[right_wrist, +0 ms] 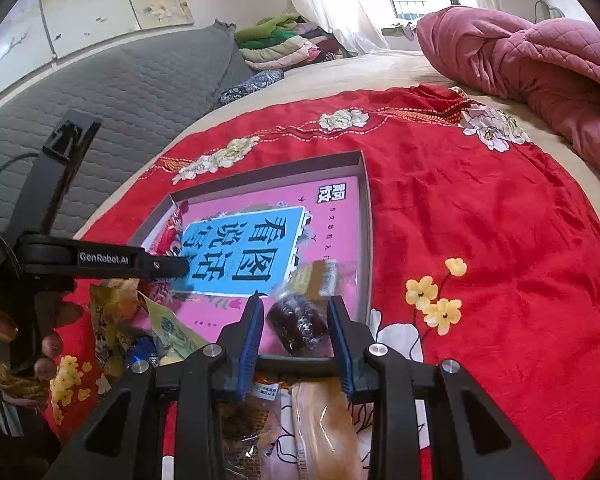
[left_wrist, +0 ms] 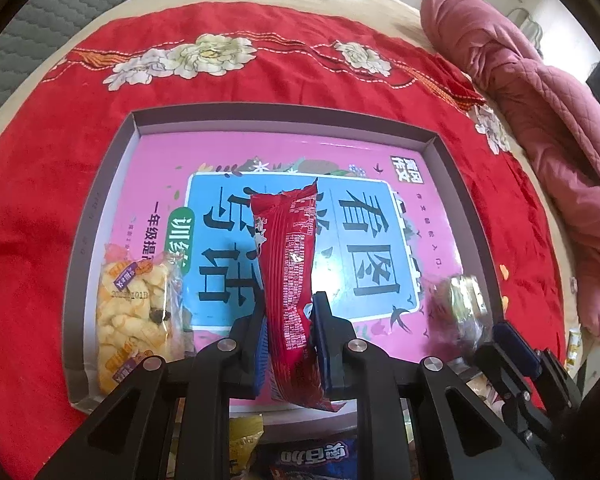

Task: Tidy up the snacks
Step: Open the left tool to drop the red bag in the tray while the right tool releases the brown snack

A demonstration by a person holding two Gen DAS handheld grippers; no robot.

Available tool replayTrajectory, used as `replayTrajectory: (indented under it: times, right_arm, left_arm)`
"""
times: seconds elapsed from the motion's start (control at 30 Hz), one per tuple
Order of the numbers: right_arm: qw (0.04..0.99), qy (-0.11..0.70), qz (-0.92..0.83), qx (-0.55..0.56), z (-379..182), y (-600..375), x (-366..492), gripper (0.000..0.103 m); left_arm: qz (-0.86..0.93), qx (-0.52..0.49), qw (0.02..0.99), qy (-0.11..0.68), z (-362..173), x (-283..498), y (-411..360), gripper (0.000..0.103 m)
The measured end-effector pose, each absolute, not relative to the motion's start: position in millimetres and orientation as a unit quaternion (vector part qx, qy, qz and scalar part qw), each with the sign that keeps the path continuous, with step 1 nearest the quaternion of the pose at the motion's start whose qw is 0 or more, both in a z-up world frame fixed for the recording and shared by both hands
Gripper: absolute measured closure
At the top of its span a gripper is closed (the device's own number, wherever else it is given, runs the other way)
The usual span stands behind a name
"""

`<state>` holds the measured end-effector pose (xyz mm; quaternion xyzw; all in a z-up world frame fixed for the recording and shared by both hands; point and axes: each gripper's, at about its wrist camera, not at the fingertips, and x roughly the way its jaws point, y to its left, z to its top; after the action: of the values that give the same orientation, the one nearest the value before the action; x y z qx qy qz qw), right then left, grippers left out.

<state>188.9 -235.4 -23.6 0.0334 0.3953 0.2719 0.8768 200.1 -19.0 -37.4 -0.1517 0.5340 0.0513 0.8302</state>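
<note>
Placing step: left gripper (left_wrist: 287, 344) jaws clamped on red snack packet (left_wrist: 288, 276), right gripper (right_wrist: 296, 340) jaws clamped on dark wrapped cake (right_wrist: 298, 322), both over pink box tray (left_wrist: 284, 122); next, lower and release.

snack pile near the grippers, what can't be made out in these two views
- Left wrist view: the snack pile is cut off by the bottom edge and hidden behind the left gripper, whose jaws clamp the red snack packet.
- Left wrist view: the clear-wrapped snack in the right gripper is blurred.
- Right wrist view: the yellow packets overlap, their print too small to read.
</note>
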Motion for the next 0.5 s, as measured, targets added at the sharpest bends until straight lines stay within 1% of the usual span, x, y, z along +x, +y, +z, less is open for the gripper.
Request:
replayTrajectory:
  times: [0.2, 0.3, 0.37, 0.43, 0.5]
  right_arm:
    - [0.876, 0.397, 0.269, 0.039, -23.8, -236.8, 189.9, 0.070]
    - [0.878, 0.394, 0.268, 0.045, -22.6, -239.0, 190.0, 0.067]
    - [0.878, 0.394, 0.268, 0.049, -22.0, -240.0, 190.7, 0.063]
    - [0.878, 0.395, 0.267, 0.051, -21.8, -240.3, 191.1, 0.061]
    - [0.878, 0.394, 0.267, 0.053, -21.3, -240.6, 191.2, 0.061]
  left_arm:
    - [0.049, -0.153, 0.828, 0.537, -38.6, 199.9, -19.3, 0.080]
    - [0.050, -0.154, 0.829, 0.536, -38.1, 199.7, -18.6, 0.079]
    - [0.048, -0.160, 0.829, 0.534, -36.5, 198.9, -17.5, 0.075]
    - [0.048, -0.161, 0.832, 0.529, -33.5, 197.2, -17.0, 0.065]
    - [0.045, -0.168, 0.834, 0.523, -28.8, 195.0, -14.9, 0.062]
